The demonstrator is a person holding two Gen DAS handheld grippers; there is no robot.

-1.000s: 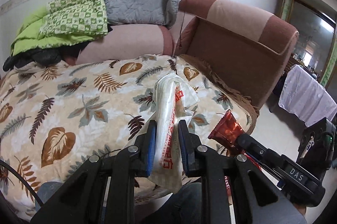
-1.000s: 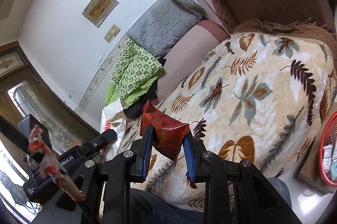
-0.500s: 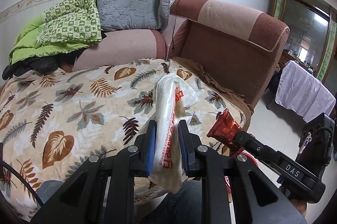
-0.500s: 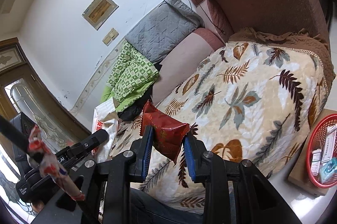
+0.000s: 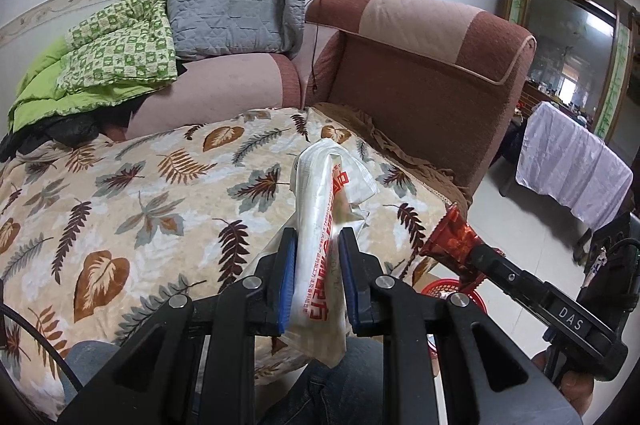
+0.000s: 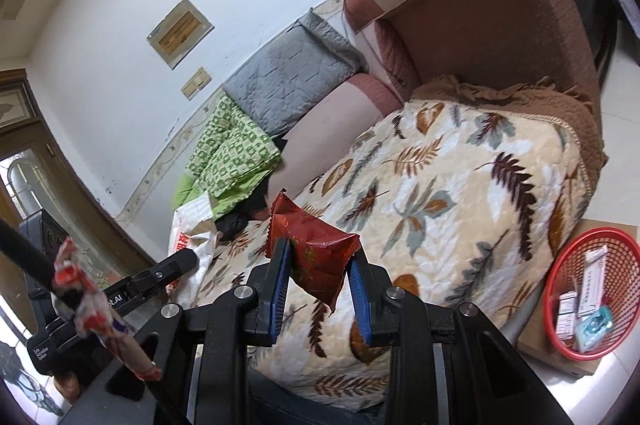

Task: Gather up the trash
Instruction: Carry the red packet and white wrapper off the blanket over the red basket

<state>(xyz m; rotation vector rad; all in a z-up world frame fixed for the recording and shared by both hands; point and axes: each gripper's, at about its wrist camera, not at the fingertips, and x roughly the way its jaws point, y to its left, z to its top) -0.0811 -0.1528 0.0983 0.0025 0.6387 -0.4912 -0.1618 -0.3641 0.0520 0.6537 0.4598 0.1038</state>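
My left gripper is shut on a white plastic bag with red print, held above the leaf-patterned blanket on the sofa. My right gripper is shut on a red snack wrapper, also above the blanket. In the left wrist view the right gripper shows at the lower right with the red wrapper at its tip. In the right wrist view the white bag shows at the left on the left gripper. A red basket with several small packets stands on a box at the lower right.
A grey cushion and a green checked quilt lie along the sofa back. The brown armrest rises at the right. A table with a white cloth stands beyond it. The person's jeans show below the left gripper.
Both grippers have drawn back and lifted from the sofa with their loads still held. The red basket has come further into the right wrist view.
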